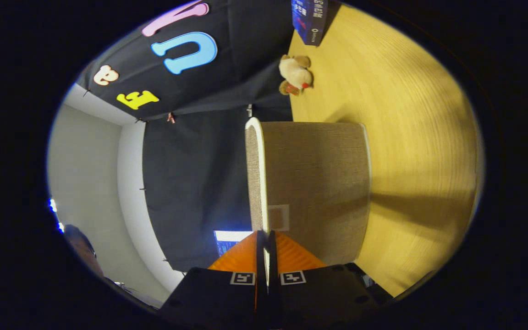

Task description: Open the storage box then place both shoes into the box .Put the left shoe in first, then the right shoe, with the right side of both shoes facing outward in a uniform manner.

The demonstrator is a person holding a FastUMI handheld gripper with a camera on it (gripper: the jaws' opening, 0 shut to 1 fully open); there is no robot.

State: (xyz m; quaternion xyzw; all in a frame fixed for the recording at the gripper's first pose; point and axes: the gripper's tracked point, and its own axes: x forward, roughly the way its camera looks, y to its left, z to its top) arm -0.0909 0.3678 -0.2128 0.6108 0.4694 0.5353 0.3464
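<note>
Pinched narrow on the lid's point(307, 178) white rim sits my gripper point(266, 238); stiff, light fabric-covered board, best held at that edge.

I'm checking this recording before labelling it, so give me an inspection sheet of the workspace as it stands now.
Surface: wooden tabletop, seen rotated because the gripper is rolled sideways.
Job's things: fabric storage box on the table; its white-edged lid sits between the fingers. No shoes seen.
Clutter: plush toy and a dark blue carton beyond the box.
Grippers: gripper, fingers closed on the lid's edge.
Cables: nothing seen.
Surroundings: black cloth wall, pale wall, a person's head beside the gripper.
</note>
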